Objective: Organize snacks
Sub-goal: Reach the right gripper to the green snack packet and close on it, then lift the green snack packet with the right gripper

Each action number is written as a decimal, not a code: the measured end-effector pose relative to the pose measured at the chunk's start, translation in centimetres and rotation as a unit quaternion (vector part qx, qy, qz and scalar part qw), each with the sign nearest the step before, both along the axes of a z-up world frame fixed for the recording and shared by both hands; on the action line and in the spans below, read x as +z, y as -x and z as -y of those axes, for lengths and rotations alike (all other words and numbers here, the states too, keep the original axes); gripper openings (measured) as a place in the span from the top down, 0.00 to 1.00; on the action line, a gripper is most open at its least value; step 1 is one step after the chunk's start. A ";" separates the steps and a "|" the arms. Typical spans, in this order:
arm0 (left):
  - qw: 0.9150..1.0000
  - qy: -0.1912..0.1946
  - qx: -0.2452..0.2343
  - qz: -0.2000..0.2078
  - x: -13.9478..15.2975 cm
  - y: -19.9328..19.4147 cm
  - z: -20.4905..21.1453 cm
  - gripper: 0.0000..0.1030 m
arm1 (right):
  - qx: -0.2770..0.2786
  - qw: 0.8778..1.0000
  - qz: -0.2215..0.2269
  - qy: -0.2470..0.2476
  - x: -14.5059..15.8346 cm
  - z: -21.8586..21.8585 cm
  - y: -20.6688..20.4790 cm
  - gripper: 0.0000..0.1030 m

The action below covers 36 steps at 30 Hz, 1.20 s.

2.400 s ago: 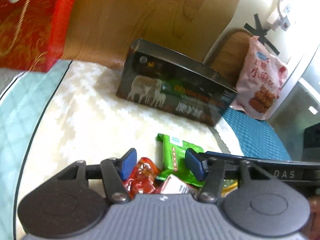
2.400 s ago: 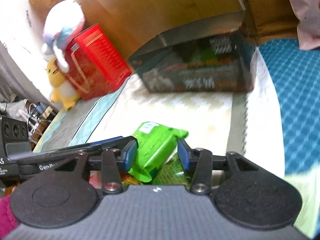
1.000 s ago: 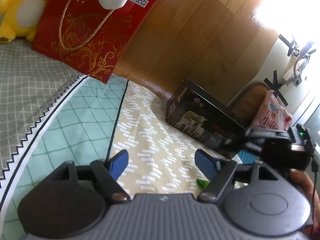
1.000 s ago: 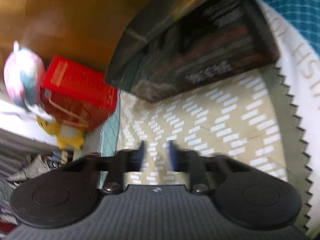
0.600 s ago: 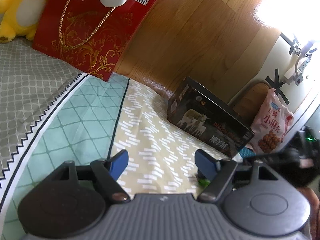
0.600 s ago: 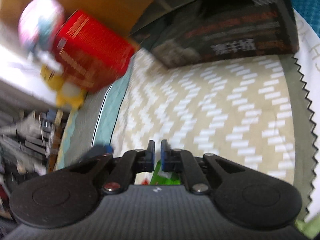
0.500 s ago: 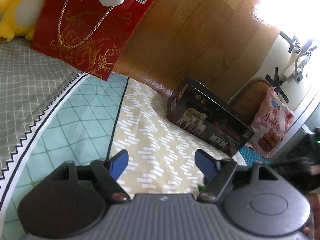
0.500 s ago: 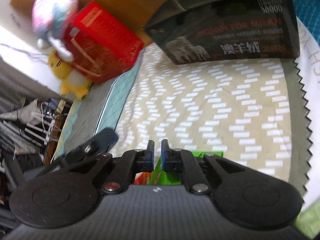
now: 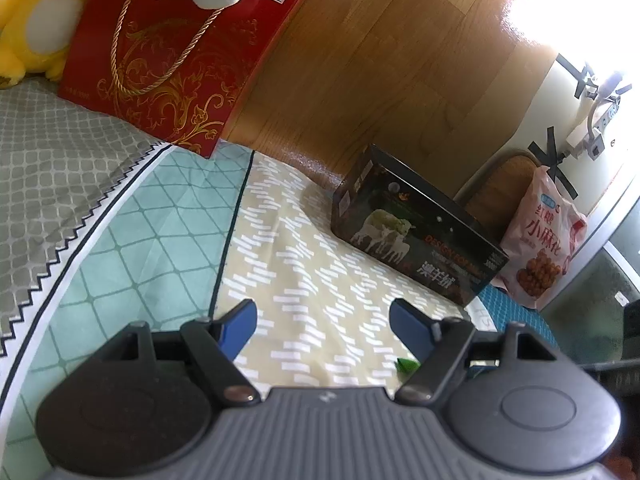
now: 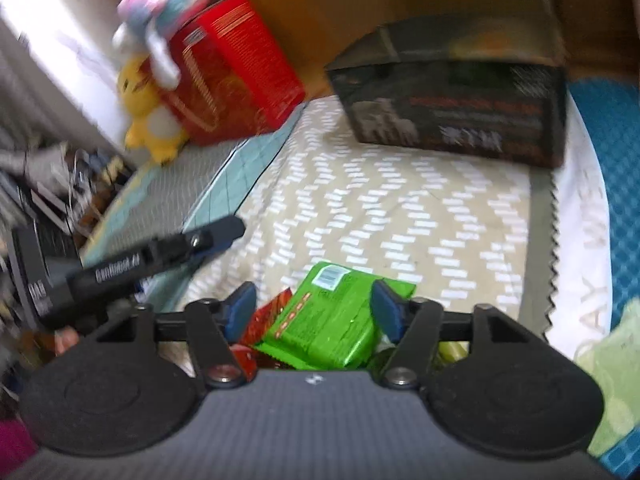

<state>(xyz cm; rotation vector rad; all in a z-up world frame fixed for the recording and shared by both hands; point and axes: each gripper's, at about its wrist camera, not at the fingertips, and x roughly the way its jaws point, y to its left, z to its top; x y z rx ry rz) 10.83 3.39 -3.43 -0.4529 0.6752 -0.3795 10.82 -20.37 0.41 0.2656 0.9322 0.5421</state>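
- Left gripper, left wrist view: jaws stand wide with nothing between them, only patterned bedding beyond; a green corner shows just beside the right pad at lower centre.
- Red packet, right wrist view, lower centre-left: partly tucked under the green one. Judged thin crinkly film, light.
- Green packet, right wrist view, lower centre: lies flat on the bedding, on top of the pile, label end pointing up-frame. Judged light, soft-walled, glossy and so likely to slip; contents may crush under a hard squeeze.
- Right gripper: jaws opening, now wide, framing the green packet; pads are apart from it and not pressing.
- Hold point, as judgement: across the packet's short width at mid-body, pads flat on the two long edges; the end seals are flimsy and would fold.
- Risk, as judgement: the red packet may drag along, since the two overlap.
- Box, upper right of the right wrist view: dark, standing on the bedding well apart from the pile. Whether it is open, and whether it is the destination, cannot be told.
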 end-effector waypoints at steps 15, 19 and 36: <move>1.000 0.006 0.005 -0.003 0.1 0.0 -0.3 0.23 | 0.094 0.960 0.164 0.207 -1.8 -6.4 1.0 0.82; 1.000 0.007 0.006 -0.002 0.1 0.1 -0.4 0.23 | 0.077 0.960 0.176 0.202 -1.0 -6.0 1.8 0.98; 1.000 0.012 0.003 -0.003 0.2 0.2 -0.4 0.23 | 0.032 0.973 0.168 0.155 0.9 -2.6 2.7 0.53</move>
